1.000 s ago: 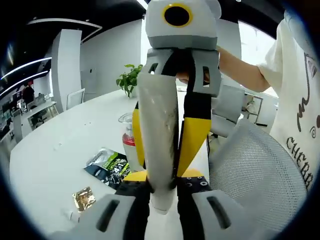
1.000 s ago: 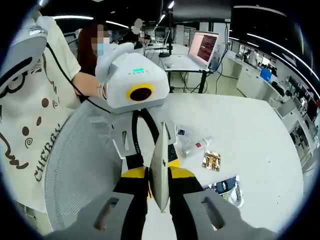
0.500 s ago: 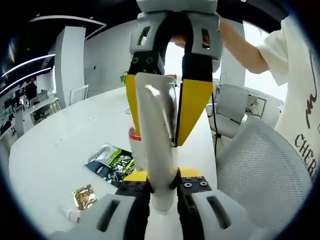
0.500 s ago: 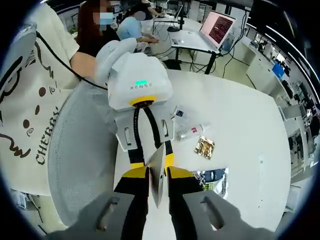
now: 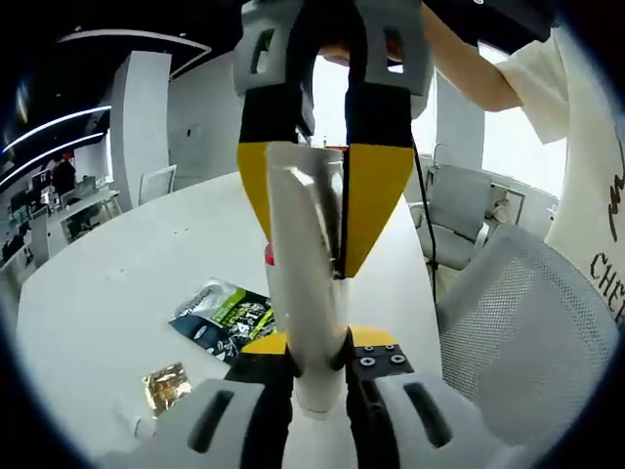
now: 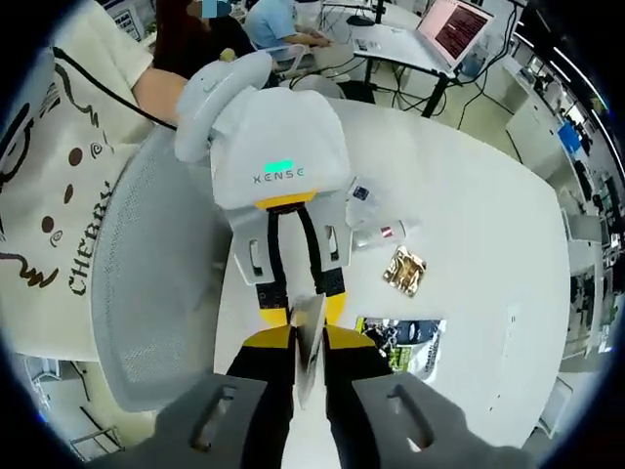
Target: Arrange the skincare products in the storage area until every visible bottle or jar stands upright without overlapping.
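A white squeeze tube (image 5: 305, 293) rises from my left gripper (image 5: 318, 363), which is shut on its lower end. My right gripper (image 5: 337, 210) comes down from above with its yellow jaws clamped on the tube's upper end. In the right gripper view the tube (image 6: 309, 332) shows edge-on between my right gripper (image 6: 308, 354) and the left gripper (image 6: 298, 305) facing it. A clear bottle with a red label (image 6: 379, 234) lies on its side on the white table (image 6: 488, 225). Its red part (image 5: 269, 256) peeks out behind the tube.
On the table lie a green-black sachet (image 6: 405, 342), a gold sachet (image 6: 405, 272) and a small clear packet (image 6: 359, 192). A grey mesh chair (image 6: 156, 283) stands at the table's edge, and a person in a cream T-shirt (image 6: 49, 195) is beside it.
Both grippers kept hold of the tube. The right gripper's camera rose higher over the table; in the left gripper view the right gripper looms larger and the bottle is more hidden.
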{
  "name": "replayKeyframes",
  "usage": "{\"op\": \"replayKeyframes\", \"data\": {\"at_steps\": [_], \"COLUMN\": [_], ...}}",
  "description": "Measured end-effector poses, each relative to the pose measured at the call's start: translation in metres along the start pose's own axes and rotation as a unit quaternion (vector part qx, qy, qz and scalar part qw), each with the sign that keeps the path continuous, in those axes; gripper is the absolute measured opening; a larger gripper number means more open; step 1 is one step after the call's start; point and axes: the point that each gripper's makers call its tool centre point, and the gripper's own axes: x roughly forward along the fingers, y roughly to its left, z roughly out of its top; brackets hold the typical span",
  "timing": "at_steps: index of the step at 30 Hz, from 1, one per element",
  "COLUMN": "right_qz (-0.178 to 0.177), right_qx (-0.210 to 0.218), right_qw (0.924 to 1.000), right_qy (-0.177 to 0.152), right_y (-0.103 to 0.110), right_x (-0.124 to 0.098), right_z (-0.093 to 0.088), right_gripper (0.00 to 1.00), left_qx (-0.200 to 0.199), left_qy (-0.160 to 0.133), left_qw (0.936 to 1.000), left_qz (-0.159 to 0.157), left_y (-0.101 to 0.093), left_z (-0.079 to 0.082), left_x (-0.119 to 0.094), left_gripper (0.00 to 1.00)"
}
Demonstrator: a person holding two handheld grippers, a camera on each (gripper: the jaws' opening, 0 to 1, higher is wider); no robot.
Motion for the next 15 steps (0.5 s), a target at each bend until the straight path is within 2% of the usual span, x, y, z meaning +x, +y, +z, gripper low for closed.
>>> {"op": "replayKeyframes", "data": {"at_steps": [6,15], "right_qz": [0.0,0.002], "right_qx": [0.001,-0.004], "right_qw": [0.9998,0.9991], "right_qy": [0.019,0.042], "right_y": [-0.006,-0.009], "right_x": [0.006,0.013], "right_z": [-0.008,-0.017], "right_gripper": [0.09,0.07], "left_qx": [0.004,-0.001], "left_qy": [0.001,-0.004], "left_qw": [1.0,1.0], "left_qz": [0.004,0.001], "left_y": [0.009,0.011], "left_z": [-0.005,-0.009], "left_x": [0.009,0.019], "left_gripper": [0.16,0.16]}}
